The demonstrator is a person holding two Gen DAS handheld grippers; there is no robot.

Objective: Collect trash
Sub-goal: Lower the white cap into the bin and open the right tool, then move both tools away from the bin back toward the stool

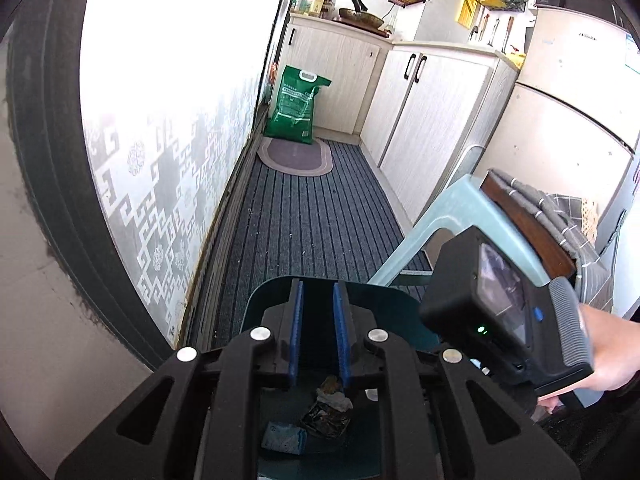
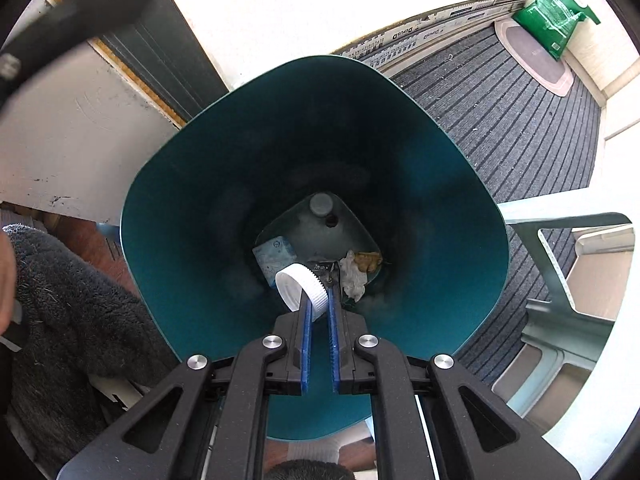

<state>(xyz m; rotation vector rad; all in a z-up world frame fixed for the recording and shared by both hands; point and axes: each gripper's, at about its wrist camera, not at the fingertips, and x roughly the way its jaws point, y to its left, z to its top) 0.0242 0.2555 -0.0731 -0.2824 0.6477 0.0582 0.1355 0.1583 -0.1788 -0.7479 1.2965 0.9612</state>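
White ribbed plastic bottle cap (image 2: 302,290), pinched at its edge between the blue pads of the right gripper (image 2: 319,300), hanging straight down inside the mouth of the deep teal plastic trash bin (image 2: 168,208). Held by the rim like that probably because it's the only bit thin enough to bite on. Not dropped yet, but lined up so a release should send it to the bottom.

Down on the bin floor already: a crumpled white tissue (image 2: 354,276) against the right side, a yellowish-brown scrap (image 2: 368,261) just beside it, a pale blue flat packet (image 2: 276,254) toward the left edge, something dark and crinkly (image 1: 324,420) in between. Also a grey round thing (image 2: 321,204) near the far edge, can't tell what.

Left gripper (image 1: 319,332) hovering over the near rim of the same bin, jaws drawn in with nothing between them, only a narrow gap left. Looks parked out of the way. From that view, right gripper body and the hand (image 1: 600,360) on it crossing in from the right.

Around the bin: dark grey striped floor mat (image 1: 312,216), pale green plastic stool (image 1: 452,216) right next to it, green printed sack (image 1: 294,106) at the far end against the cupboards.
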